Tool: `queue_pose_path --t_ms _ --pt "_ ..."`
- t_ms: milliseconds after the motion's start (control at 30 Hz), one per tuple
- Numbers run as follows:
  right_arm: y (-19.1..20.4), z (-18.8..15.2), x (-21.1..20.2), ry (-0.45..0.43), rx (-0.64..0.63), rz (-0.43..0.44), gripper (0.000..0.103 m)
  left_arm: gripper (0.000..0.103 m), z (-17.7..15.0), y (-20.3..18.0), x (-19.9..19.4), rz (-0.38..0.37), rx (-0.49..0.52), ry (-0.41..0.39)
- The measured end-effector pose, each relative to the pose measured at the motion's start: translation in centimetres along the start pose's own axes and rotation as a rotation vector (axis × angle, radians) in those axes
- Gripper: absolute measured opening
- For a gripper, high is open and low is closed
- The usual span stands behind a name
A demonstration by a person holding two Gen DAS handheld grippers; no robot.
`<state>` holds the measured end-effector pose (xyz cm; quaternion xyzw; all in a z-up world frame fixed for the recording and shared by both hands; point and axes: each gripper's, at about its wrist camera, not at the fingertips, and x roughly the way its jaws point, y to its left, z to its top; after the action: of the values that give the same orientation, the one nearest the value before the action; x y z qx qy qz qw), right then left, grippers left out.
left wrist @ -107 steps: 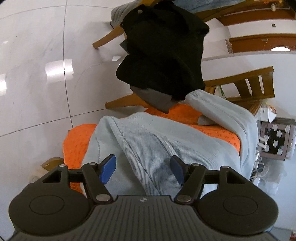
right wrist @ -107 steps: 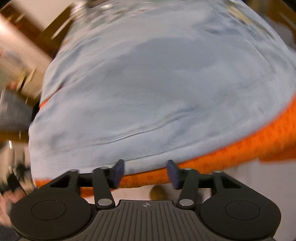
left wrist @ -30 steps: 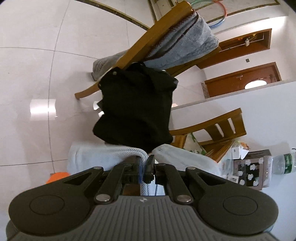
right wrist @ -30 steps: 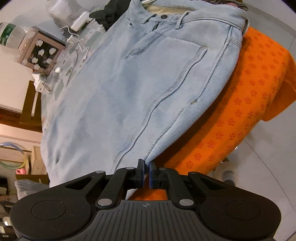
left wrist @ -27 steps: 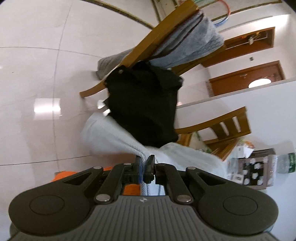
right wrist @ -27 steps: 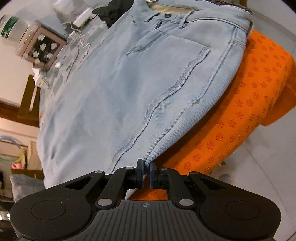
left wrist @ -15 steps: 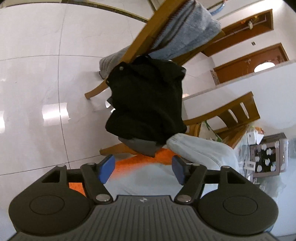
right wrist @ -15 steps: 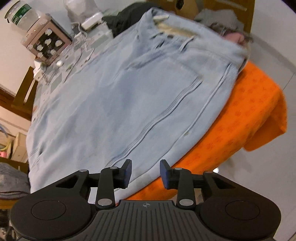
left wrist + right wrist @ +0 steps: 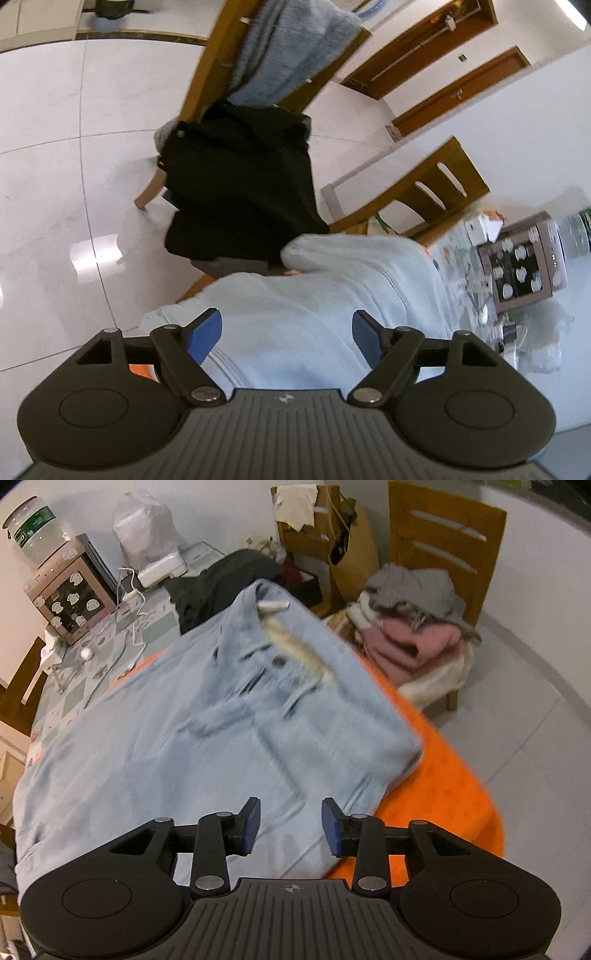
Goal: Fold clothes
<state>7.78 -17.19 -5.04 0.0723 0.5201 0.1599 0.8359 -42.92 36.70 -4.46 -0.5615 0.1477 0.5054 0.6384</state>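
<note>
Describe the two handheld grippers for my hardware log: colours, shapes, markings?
Both look alike. The left gripper and right gripper each have a black ribbed body with a small round emblem, two round black discs at the sides, black linkage arms with silver pivot pins, and fingers tipped with blue pads. No cables, hands or sleeves are visible.

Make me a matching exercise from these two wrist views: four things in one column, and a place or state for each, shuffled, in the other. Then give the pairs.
Things:
1. jeans
2. black garment
3. pink clothes
4. right tongs

Places or states:
A. piled on a wooden chair seat
B. open, holding nothing
C. spread flat over the orange cloth
D. hanging from a wooden chair

Pairs: 1-C, 2-D, 3-A, 4-B
</note>
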Motion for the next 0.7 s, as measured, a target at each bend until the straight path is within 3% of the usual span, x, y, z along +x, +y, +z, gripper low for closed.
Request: queue_pose_path --t_ms 267,467,500,567,700 --pt "-3.5 5.8 2.4 0.009 -0.063 -0.006 0.045 0.086 -6.3 -6.5 1.1 -0.011 0.087 0.004" --pt "-5.4 7.4 6.6 0.136 -0.088 0.063 0.043 0.086 -10.9 -10.6 2.1 -0.021 0.161 0.028" --pt "-5.6 7.5 6.5 0.14 -0.087 0.078 0.041 0.086 -11.5 -11.2 2.2 -0.022 0.171 0.032" --pt "-6.0 7.8 6.2 0.141 -0.084 0.106 0.007 0.086 -12.8 -12.1 2.3 -0.027 0.189 0.036" --pt "-6.7 8.5 5.4 0.144 -0.079 0.162 0.007 0.087 -14.9 -14.0 2.2 -0.034 0.24 0.038"
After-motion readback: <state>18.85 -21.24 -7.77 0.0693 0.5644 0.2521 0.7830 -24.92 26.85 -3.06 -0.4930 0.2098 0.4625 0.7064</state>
